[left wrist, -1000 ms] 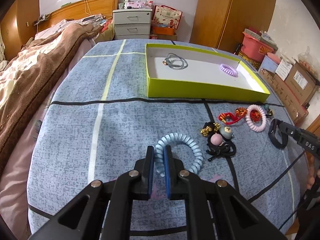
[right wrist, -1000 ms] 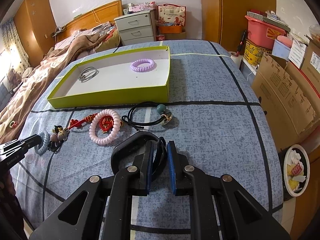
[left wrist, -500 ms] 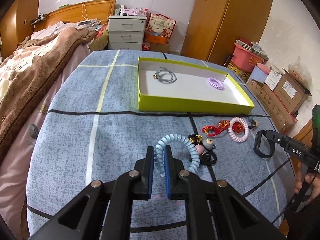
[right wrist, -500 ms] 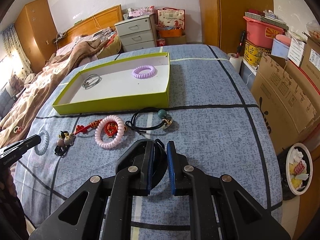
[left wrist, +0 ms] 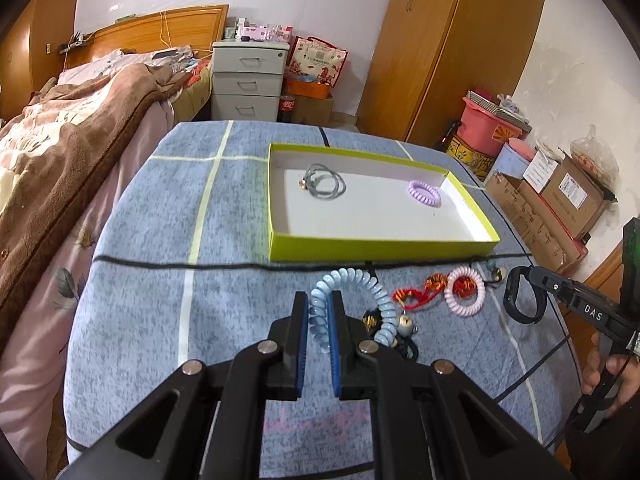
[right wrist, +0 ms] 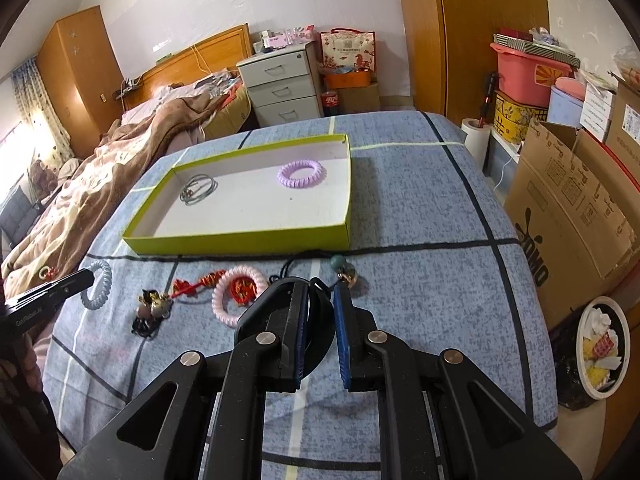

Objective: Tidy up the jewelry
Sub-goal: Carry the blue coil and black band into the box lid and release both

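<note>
My left gripper (left wrist: 318, 300) is shut on a light blue coil hair tie (left wrist: 376, 292), which hangs above the blue checked cloth. My right gripper (right wrist: 321, 292) is shut on a black band (right wrist: 322, 340), held just over the cloth. The right wrist view also shows the blue coil tie (right wrist: 98, 290) at the left. Farther back sits a yellow-green box (left wrist: 380, 246) holding a grey hair tie (left wrist: 324, 182) and a purple coil tie (left wrist: 424, 194). Loose on the cloth lie a pink coil tie (left wrist: 466, 296), a red knot charm (left wrist: 416, 294), a black beaded tie (right wrist: 150, 312) and a black cord with a green bead (right wrist: 340, 264).
A bed with a brown blanket (left wrist: 60, 152) runs along the left. A grey drawer cabinet (left wrist: 248, 80) stands behind the table. Cardboard boxes (right wrist: 572, 208) and a waste bin (right wrist: 600, 348) crowd the right side. A hand (left wrist: 608, 372) holds the right gripper.
My left gripper has risen with the blue coil tie, which has come off the cloth. The right gripper has tipped up slightly with the black band.
</note>
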A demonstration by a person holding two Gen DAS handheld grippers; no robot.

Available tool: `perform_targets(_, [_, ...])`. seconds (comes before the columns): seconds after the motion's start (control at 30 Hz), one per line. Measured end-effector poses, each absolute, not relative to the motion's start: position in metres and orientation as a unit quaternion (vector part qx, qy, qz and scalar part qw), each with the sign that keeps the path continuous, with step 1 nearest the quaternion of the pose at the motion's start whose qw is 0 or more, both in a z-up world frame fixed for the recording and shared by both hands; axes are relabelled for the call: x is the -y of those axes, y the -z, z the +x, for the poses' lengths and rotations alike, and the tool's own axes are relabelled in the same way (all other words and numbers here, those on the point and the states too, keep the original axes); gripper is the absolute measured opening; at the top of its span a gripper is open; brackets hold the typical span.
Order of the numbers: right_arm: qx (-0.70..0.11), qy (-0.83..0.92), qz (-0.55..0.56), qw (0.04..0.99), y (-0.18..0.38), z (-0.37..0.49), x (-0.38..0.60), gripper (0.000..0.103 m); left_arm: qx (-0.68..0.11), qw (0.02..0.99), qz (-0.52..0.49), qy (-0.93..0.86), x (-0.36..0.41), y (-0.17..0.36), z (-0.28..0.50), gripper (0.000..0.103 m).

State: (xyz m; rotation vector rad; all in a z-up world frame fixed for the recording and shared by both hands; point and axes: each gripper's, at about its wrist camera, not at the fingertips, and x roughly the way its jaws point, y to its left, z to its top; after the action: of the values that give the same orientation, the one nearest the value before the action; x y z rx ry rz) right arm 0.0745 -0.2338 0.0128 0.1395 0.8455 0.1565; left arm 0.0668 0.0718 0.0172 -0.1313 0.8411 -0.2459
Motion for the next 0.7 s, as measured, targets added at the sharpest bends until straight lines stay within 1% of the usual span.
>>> perform_targets(0.4, [-0.403,-0.095,0.068,0.908,-0.034,0.125,0.223,0.014,-0.406,0.902,-0.073,0.131,-0.061,-0.028,0.113,0.01])
perform_targets(0.7, [-0.422,-0.087,0.061,0.901,-0.024,0.178,0.221,0.014,-0.419,0.893,-0.074,0.146,-0.046,-0.02,0.155,0.01])
